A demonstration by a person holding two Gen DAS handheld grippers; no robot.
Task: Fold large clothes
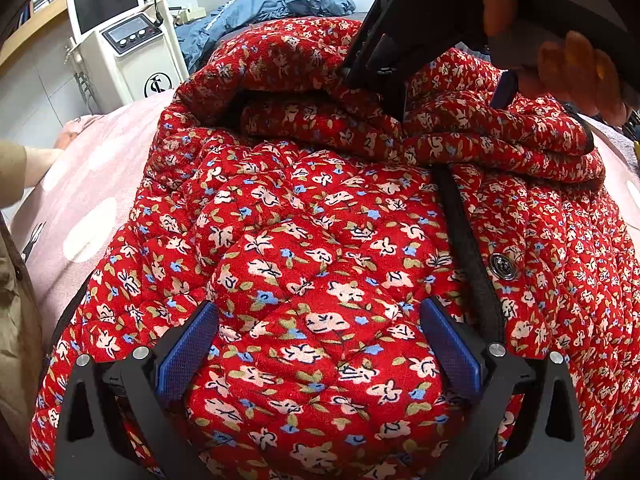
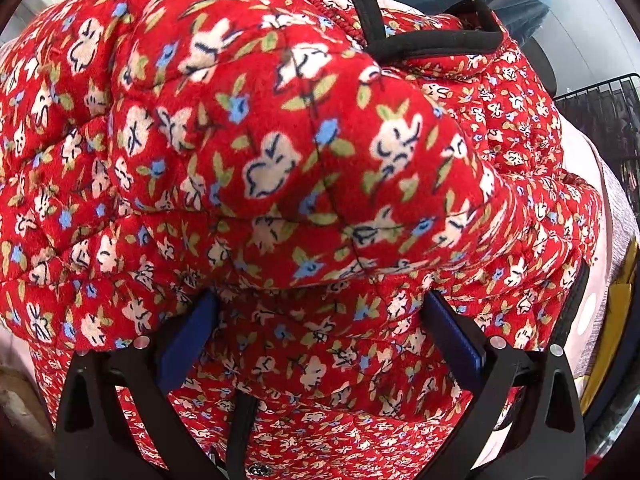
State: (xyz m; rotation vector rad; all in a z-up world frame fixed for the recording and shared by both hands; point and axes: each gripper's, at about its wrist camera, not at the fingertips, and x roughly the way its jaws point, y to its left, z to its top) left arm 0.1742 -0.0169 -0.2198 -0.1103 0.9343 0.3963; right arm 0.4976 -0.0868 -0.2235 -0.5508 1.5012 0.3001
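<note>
Left wrist view: red floral quilted jacket bulging between spread left tongs

The quilted jacket is red with cream flowers, blue buds, green leaves and black trim. It lies on a pink bedsheet with white dots. The pads are blue.

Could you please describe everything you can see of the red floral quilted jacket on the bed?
The red floral quilted jacket is puffy, diamond-stitched fabric printed with cream and blue flowers and green leaves. It has black edge trim along the front opening, a metal snap button and a bunched fold across its far part. It lies spread on a pink dotted bedsheet. The open left gripper straddles a padded bulge; the right gripper, also open, presses at the far fold.
</note>
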